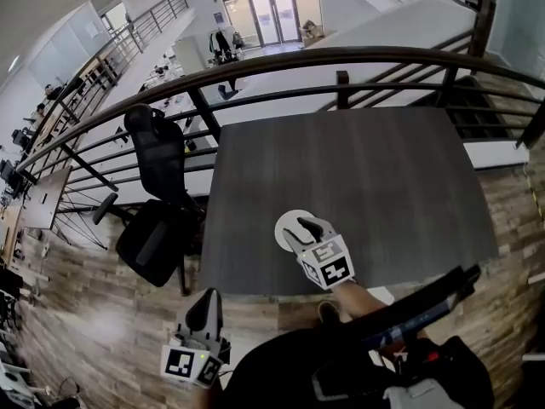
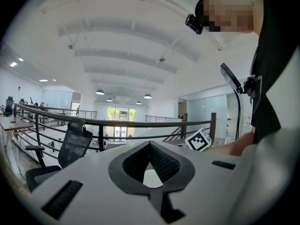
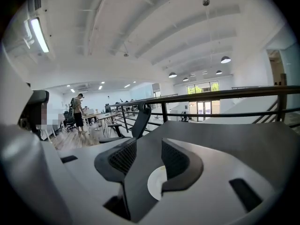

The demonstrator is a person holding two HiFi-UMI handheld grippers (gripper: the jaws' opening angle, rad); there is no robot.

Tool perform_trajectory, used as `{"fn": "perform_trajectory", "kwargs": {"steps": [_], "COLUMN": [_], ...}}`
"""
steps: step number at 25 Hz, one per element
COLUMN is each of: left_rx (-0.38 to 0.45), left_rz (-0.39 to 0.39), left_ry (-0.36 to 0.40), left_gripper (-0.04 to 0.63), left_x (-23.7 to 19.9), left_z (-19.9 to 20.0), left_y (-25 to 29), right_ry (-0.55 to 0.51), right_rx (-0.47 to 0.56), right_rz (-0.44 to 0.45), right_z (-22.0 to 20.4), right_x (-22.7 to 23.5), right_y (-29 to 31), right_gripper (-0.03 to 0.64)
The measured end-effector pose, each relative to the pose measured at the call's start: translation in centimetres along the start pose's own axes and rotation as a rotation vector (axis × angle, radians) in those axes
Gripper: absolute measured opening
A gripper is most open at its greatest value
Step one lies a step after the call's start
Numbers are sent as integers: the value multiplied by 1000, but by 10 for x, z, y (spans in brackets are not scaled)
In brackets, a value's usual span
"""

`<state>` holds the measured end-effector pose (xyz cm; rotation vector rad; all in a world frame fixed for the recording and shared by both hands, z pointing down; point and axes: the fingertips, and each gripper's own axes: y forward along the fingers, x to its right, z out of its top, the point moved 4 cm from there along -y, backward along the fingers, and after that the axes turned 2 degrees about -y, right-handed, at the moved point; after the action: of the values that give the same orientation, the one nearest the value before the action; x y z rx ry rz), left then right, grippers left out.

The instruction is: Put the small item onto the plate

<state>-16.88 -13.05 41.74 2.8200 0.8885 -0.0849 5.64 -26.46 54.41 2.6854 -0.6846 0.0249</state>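
Hovering above the near edge of the dark grey wood-grain table [image 1: 366,169], the right gripper [image 1: 308,227] points out across the top. Its jaws stand partly apart with nothing between the pads. Under its tips lies the round white plate [image 1: 283,233], close to the near edge and left of that edge's middle, partly covered by the gripper. The small item cannot be made out in any view.

From the plate, open tabletop runs to the far edge and both far corners. The left gripper [image 1: 204,303] hangs off the table, just outside the near-left corner and over the wooden plank floor [image 1: 77,313], its jaw tips together on nothing. A black mesh office chair [image 1: 157,203] stands against the left edge. A dark curved metal railing [image 1: 341,58] runs just beyond the far edge.
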Motion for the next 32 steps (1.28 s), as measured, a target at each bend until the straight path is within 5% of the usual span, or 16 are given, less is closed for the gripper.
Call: {"fn": "perform_trajectory", "kwargs": {"steps": [15, 25, 32], "left_rx": [31, 77, 41], "left_rz": [-164, -257, -280], "left_ry": [3, -32, 17], "left_gripper": [3, 3, 3], "left_x": [7, 15, 11], "left_z": [-4, 0, -9], "left_y": [-15, -25, -12], "right_ry": [37, 38, 42], "right_rx": [121, 152, 171], "right_rz": [-73, -112, -142], "right_z": [34, 44, 46], "right_x": [-40, -65, -64], "right_y": [-78, -117, -133], "right_gripper": [17, 2, 2]}}
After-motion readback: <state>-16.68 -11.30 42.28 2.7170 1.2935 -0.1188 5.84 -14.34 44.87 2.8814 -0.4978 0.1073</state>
